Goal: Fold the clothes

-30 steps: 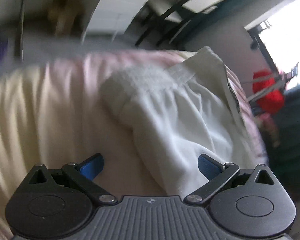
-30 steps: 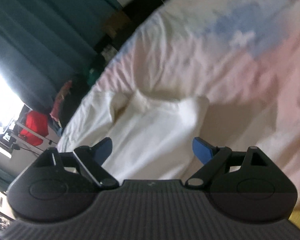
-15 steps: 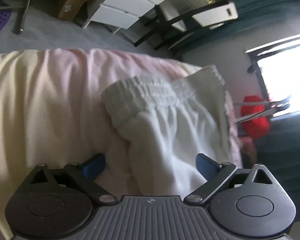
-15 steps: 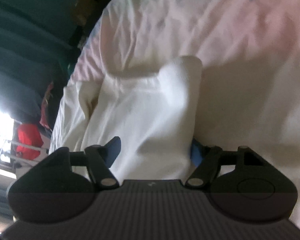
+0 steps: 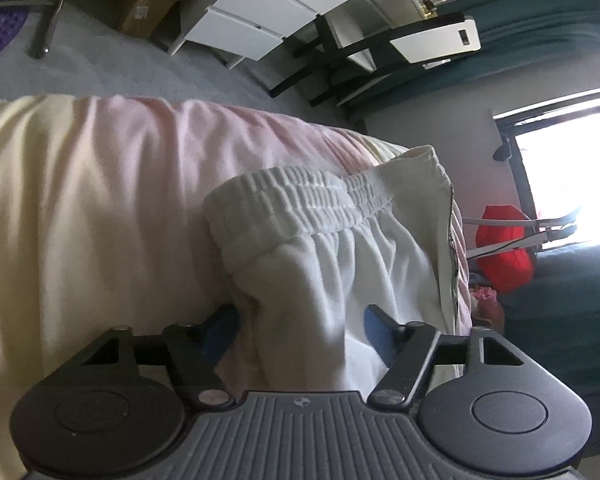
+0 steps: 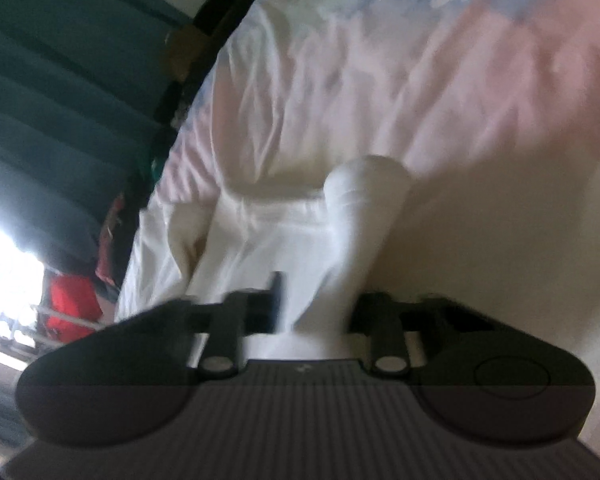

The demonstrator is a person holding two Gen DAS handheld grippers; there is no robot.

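White trousers (image 5: 340, 248) with an elastic waistband (image 5: 300, 196) lie on a pink and cream bedsheet (image 5: 100, 200). My left gripper (image 5: 300, 332) straddles a bunched fold of the fabric near the waistband; its jaws are closing around it, still partly apart. In the right wrist view the same white trousers (image 6: 284, 232) lie on the sheet (image 6: 460, 120). My right gripper (image 6: 316, 308) has its jaws narrowed onto a raised fold of the cloth; the view is blurred.
Beyond the bed edge are grey carpet (image 5: 100, 68), a white drawer unit (image 5: 260, 20), a black chair (image 5: 340, 52) and a cardboard box (image 5: 148, 4). Teal curtains (image 6: 60, 80), a bright window (image 5: 572, 184) and a red object (image 5: 504, 252) stand off to the side.
Both grippers moved down onto the trousers and narrowed their jaws around folds of the white fabric; the right one closed more than the left.
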